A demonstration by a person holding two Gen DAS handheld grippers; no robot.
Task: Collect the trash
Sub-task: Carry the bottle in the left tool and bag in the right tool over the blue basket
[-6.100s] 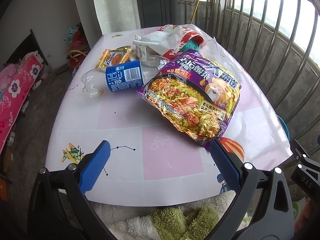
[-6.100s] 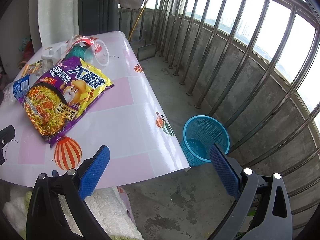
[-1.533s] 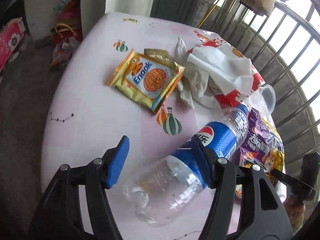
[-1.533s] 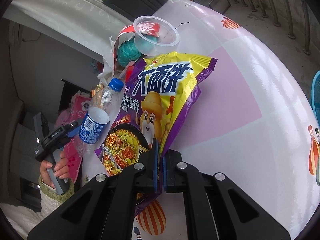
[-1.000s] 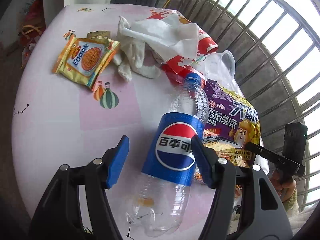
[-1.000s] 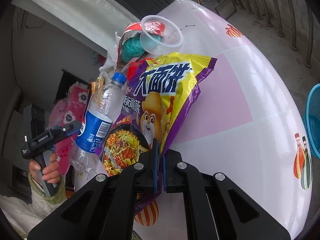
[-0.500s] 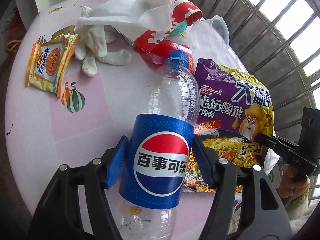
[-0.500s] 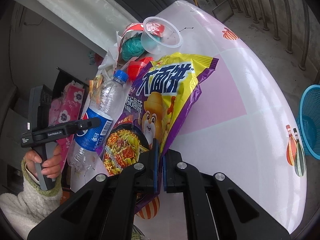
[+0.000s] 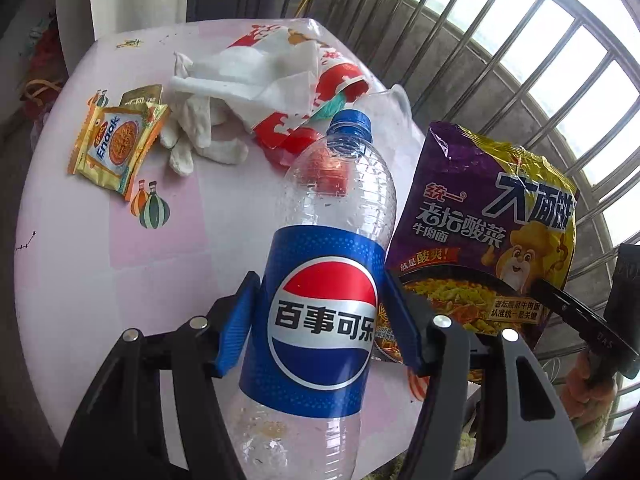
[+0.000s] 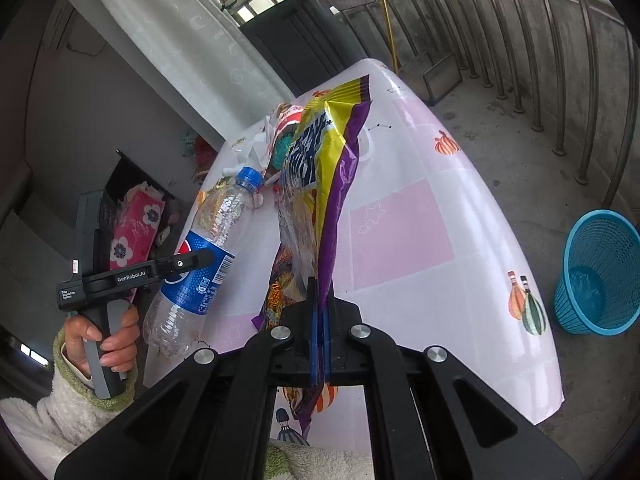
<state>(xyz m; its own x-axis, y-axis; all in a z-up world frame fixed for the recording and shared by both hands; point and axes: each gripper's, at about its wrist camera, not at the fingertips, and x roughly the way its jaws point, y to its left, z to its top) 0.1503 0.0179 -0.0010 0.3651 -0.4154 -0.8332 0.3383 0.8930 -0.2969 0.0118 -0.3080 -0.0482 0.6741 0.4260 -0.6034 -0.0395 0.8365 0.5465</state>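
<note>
A clear, ribbed plastic bottle [image 9: 336, 216] with a glossy blue label is seen beside a shiny, crinkled foil noodle packet [image 9: 484, 232]. The desk [image 10: 420, 240] is covered by smooth, glossy sheeting. White cloth gloves [image 9: 192, 136] look soft and matt. The basket [image 10: 600, 272] is of blue plastic mesh; the floor [image 10: 520, 152] is rough concrete.

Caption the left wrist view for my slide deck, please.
Left gripper lifts an empty Pepsi bottle beside a purple noodle bag.

My right gripper [image 10: 320, 312] clamps noodle bag [image 10: 320, 168], lifted off table [image 10: 420, 240]; left gripper [image 10: 200, 260] grips bottle [image 10: 200, 256]; blue basket [image 10: 596, 272] right.
</note>
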